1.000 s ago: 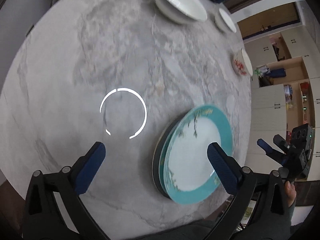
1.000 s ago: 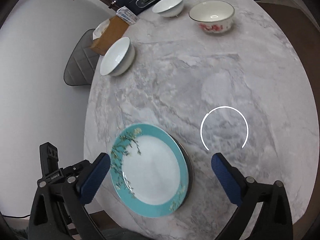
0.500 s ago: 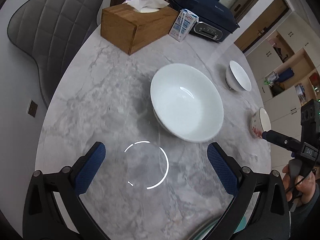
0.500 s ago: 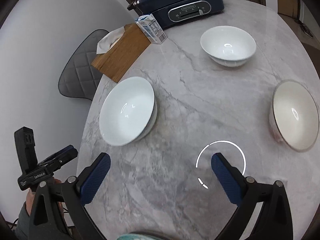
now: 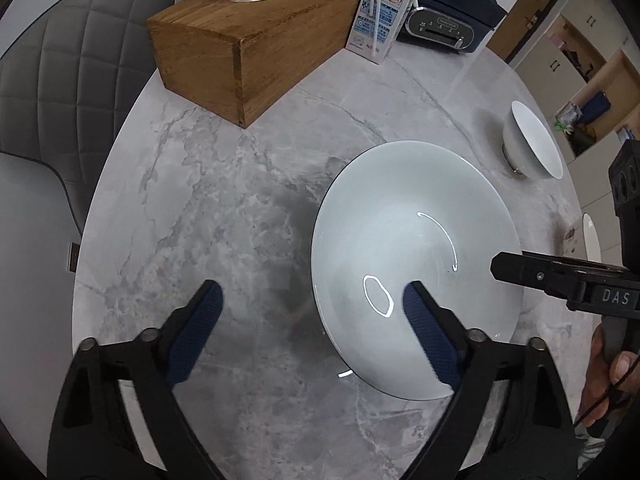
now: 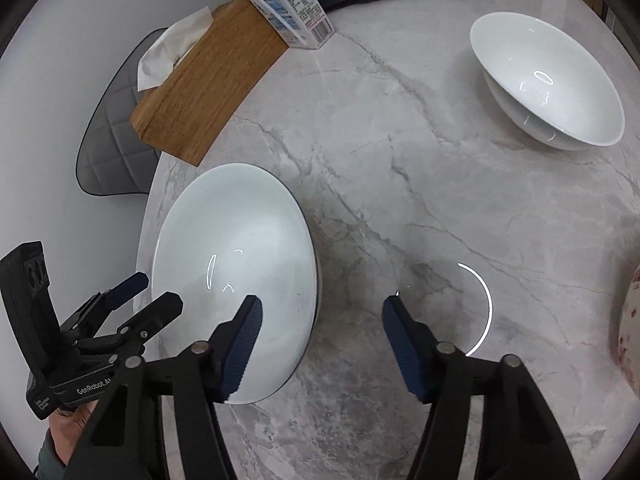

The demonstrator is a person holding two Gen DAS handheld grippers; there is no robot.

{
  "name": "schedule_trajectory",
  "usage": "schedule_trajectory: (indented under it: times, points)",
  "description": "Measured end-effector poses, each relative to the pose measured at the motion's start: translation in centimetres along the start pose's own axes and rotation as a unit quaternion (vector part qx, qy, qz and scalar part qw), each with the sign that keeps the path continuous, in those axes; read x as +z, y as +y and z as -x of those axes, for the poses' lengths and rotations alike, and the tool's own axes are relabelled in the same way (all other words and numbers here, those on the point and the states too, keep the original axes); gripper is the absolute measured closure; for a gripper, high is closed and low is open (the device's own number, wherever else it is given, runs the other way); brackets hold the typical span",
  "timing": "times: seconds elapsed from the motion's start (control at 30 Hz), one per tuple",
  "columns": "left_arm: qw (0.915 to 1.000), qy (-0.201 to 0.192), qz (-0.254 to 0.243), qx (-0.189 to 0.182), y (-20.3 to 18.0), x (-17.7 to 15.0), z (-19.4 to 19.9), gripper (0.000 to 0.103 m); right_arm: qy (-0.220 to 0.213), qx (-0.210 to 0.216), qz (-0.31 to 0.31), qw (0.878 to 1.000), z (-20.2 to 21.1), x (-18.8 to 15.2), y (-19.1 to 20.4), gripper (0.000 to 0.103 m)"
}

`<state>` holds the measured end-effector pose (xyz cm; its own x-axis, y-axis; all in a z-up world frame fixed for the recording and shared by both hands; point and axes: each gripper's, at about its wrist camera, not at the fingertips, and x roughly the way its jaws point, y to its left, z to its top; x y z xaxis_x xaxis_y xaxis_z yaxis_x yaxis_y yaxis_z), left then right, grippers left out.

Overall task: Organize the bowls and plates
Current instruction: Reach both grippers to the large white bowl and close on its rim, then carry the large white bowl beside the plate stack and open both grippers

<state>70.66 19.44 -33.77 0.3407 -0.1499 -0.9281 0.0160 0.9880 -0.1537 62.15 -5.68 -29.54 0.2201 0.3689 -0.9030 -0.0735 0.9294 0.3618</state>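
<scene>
Large white bowl (image 5: 404,248) sits on the round marble table (image 5: 224,208) near its left edge, just in front of the wooden tissue box (image 5: 248,56). Left gripper (image 5: 312,336) straddles the bowl's left rim, jaws just been closing, one pad inside, one outside, not pressing yet. Right gripper (image 6: 320,344) straddles the right rim the same way, jaws also just been closing, still partly apart. Second white bowl (image 6: 548,84) stands well apart toward the far right edge, milk carton (image 6: 292,8) beside the tissue box
</scene>
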Motion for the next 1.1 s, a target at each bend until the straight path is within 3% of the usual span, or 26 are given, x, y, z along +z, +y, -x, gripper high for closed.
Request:
schedule_trajectory:
  times: [0.03, 0.07, 0.1, 0.17, 0.33, 0.6, 0.8, 1.1]
  points:
    - [1.0000, 0.001, -0.004, 0.003, -0.1, -0.1, -0.2, 0.062, 0.007, 0.002, -0.002, 1.000, -0.5, 0.1, -0.1, 0.073]
    - [1.0000, 0.006, -0.004, -0.001, -0.1, 0.0, -0.6, 0.077, 0.014, 0.011, -0.004, 1.000, -0.9, 0.1, -0.2, 0.084]
    - [0.9999, 0.011, 0.001, -0.007, 0.0, 0.0, -0.9, 0.087, 0.013, 0.026, -0.008, 1.000, -1.2, -0.1, -0.3, 0.085]
    - [0.9996, 0.014, 0.011, -0.020, 0.1, -0.1, -1.1, 0.087, 0.008, 0.024, -0.004, 1.000, -1.1, -0.2, 0.0, 0.091]
    - [0.9997, 0.018, -0.003, -0.019, -1.0, -0.3, -1.3, 0.094, 0.004, 0.017, 0.007, 1.000, -1.0, -0.2, 0.4, 0.091]
    - [0.9992, 0.007, -0.028, -0.027, -4.1, -1.7, 0.9, 0.093, -0.011, 0.001, 0.011, 1.000, 1.8, -2.3, -0.4, 0.091]
    - [0.9969, 0.009, -0.060, -0.051, -8.0, -5.3, 2.7, 0.093, -0.041, -0.025, 0.025, 0.999, 5.5, -7.4, -1.8, 0.091]
    - [0.9919, 0.045, -0.086, -0.081, -14.6, -12.2, 2.3, 0.093, -0.054, -0.044, -0.029, 0.997, 8.6, -15.5, -6.8, 0.091]
